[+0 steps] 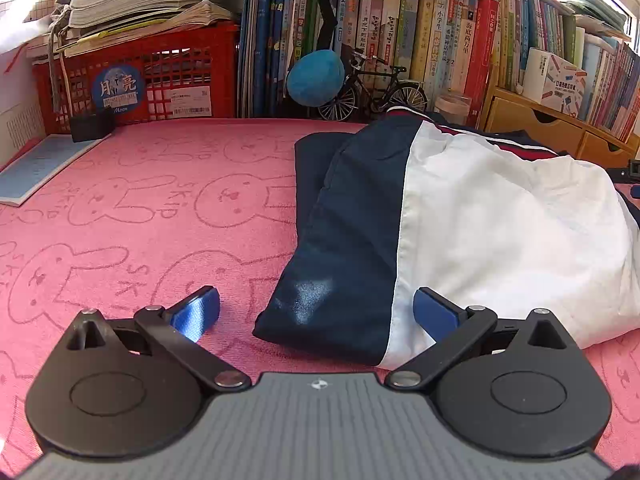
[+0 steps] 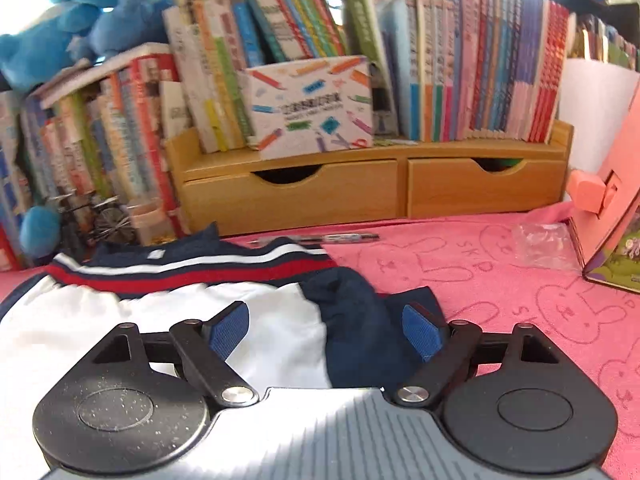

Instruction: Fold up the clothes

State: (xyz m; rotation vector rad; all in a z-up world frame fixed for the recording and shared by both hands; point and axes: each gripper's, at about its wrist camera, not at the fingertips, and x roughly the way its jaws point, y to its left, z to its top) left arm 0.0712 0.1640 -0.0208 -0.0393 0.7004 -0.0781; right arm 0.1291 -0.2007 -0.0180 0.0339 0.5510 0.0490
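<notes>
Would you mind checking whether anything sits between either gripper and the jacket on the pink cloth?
Nothing visible does. The left gripper is open right at the near edge of the jacket, and the right gripper is open directly over it.

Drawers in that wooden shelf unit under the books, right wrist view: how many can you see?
2. The left drawer and the right drawer sit side by side in the wooden shelf unit, behind the jacket. Neither end of the unit looks cut off.
</notes>
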